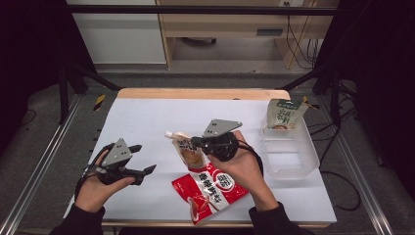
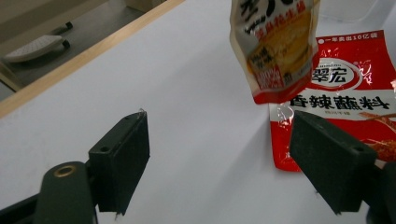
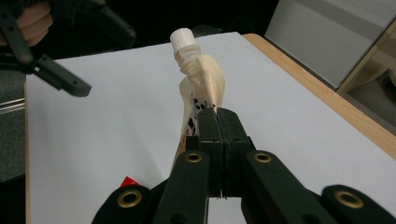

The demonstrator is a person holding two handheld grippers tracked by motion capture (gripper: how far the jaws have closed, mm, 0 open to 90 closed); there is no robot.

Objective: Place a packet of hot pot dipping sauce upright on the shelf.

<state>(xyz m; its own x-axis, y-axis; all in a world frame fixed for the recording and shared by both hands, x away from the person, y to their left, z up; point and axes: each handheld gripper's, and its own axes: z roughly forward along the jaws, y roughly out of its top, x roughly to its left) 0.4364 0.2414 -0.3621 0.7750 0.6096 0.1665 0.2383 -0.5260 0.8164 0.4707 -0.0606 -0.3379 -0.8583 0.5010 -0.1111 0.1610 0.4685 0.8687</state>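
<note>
My right gripper [image 1: 196, 142] [image 3: 217, 117] is shut on the side edge of a cream spout pouch [image 1: 186, 150] [image 3: 201, 80] with a white screw cap, holding it upright just above the table. A red seasoning packet [image 1: 211, 189] [image 2: 348, 95] lies flat on the white table [image 1: 147, 122], under the right hand. The left gripper view shows the spout pouch [image 2: 276, 46] hanging in front of that red packet. My left gripper [image 1: 145, 157] [image 2: 224, 163] is open at the left, above the table, jaws wide apart with nothing between them, pointing toward the pouches.
A clear plastic bin [image 1: 304, 147] stands at the table's right side. A green-topped pouch [image 1: 284, 113] leans at its far end. The table has a wooden far edge [image 1: 203, 93], and metal frame rails run along both sides.
</note>
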